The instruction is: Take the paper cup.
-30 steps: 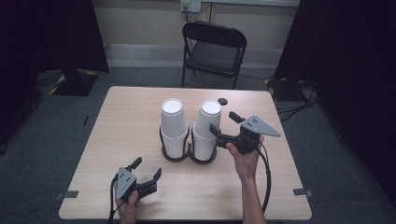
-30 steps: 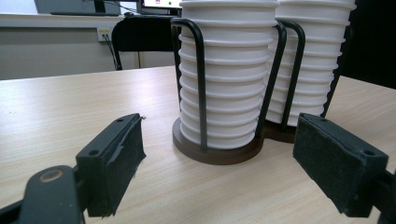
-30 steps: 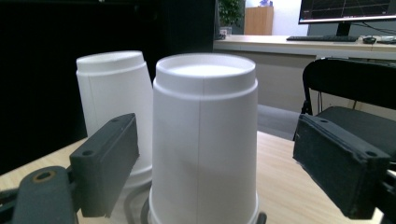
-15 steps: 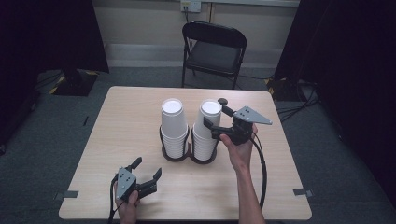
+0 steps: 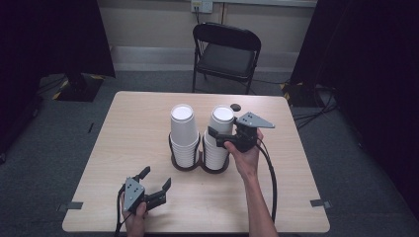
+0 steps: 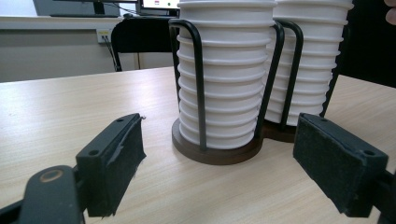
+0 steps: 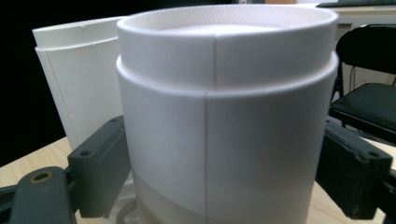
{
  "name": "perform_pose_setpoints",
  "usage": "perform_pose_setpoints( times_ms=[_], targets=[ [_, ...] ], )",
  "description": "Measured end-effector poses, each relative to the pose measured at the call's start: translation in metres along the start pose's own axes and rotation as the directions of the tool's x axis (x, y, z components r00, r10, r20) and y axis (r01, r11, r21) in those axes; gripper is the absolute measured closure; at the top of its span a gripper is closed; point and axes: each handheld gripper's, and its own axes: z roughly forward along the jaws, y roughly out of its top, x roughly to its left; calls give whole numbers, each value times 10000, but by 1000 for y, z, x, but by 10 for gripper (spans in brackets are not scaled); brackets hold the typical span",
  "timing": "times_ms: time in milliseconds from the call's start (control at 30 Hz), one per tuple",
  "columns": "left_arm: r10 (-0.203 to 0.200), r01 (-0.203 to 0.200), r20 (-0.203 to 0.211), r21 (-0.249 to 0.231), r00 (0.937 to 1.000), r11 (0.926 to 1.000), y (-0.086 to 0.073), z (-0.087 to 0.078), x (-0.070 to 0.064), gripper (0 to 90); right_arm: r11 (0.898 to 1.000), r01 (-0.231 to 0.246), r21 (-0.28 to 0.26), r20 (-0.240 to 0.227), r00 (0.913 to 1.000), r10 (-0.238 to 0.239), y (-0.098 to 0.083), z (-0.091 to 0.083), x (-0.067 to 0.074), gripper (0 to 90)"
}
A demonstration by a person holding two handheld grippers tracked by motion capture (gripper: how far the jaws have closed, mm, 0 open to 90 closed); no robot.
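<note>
Room: grey carpet floor (image 5: 44,148), dark curtains at both sides, a black folding chair (image 5: 226,54) behind the table.
Table: light wooden tabletop (image 5: 128,133); a small dark round object (image 5: 235,106) lies near its far edge, too small to identify.
Cup holder: black wire rack with two round dark bases (image 5: 200,163) at the table's middle, holding two tall stacks of white paper cups, left stack (image 5: 183,134) and right stack (image 5: 217,138), side by side.
Right gripper (image 5: 219,138): raised beside the right stack's top cup (image 7: 224,116); jaws straddle that cup, apparently just short of its sides, so not clamped.
Left gripper (image 5: 154,181): low at the near-left table edge, jaws spread wide and holding nothing, pointed toward the rack.
</note>
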Motion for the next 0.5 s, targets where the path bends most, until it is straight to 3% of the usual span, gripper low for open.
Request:
perform_pose_setpoints(
  times_ms=[233, 267, 500],
  targets=[
    [63, -63, -40, 11, 10000, 10000, 0, 0, 0, 160, 9999, 47, 99, 59, 10000, -47, -6, 3, 0, 127],
    [48, -48, -39, 11, 10000, 10000, 0, 0, 0, 160, 9996, 225, 143, 112, 9997, -227, -6, 5, 0, 127],
    [62, -62, -104, 13, 9999, 10000, 0, 0, -1, 160, 9991, 147, 387, 163, 9997, -154, -10, 10, -1, 113]
  ],
)
